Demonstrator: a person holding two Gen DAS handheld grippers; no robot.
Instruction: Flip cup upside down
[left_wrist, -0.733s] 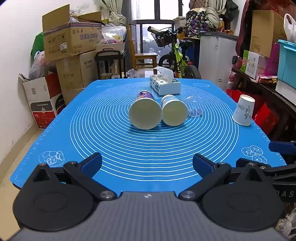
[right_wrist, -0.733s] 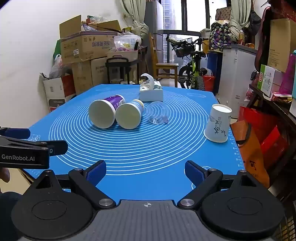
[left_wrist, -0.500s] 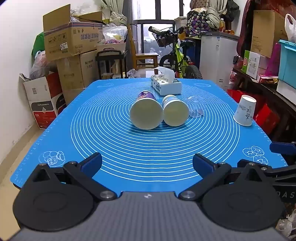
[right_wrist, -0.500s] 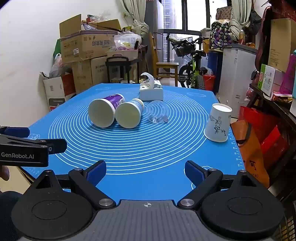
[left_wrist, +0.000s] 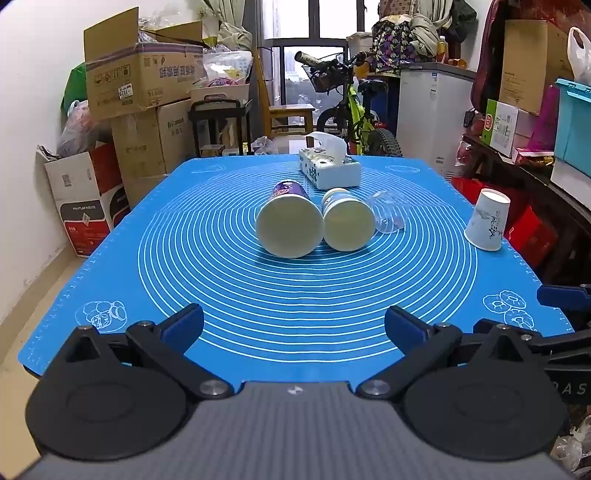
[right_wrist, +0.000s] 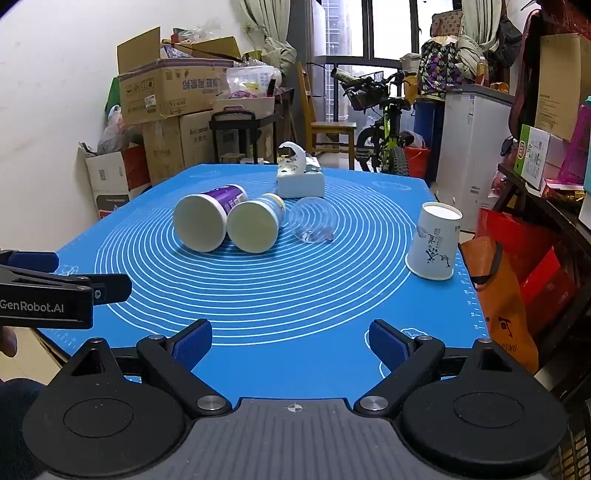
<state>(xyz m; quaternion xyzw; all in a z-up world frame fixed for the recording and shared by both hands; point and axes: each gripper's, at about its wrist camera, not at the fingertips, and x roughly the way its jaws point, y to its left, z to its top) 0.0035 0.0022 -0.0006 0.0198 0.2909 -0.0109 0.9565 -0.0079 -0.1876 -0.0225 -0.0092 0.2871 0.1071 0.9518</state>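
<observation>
A white paper cup (left_wrist: 487, 220) (right_wrist: 435, 240) with a dark drawing stands upside down near the right edge of the blue mat (left_wrist: 295, 295) (right_wrist: 295, 295). A purple cup (left_wrist: 290, 221) (right_wrist: 207, 218) and a blue-white cup (left_wrist: 347, 221) (right_wrist: 256, 223) lie on their sides at mid-mat, side by side, ends towards me. A clear plastic cup (left_wrist: 388, 216) (right_wrist: 314, 219) lies on its side right of them. My left gripper (left_wrist: 294, 326) and my right gripper (right_wrist: 290, 341) are open and empty over the mat's near edge, well short of the cups.
A tissue box (left_wrist: 328, 170) (right_wrist: 301, 179) sits at the back of the mat. Cardboard boxes (left_wrist: 144, 77) stack at the left, a bicycle (left_wrist: 354, 110) and a white cabinet (left_wrist: 432, 110) stand behind, and shelves with boxes (left_wrist: 517, 122) run along the right.
Both grippers have barely moved; the view shifts slightly. Nothing on the mat has moved.
</observation>
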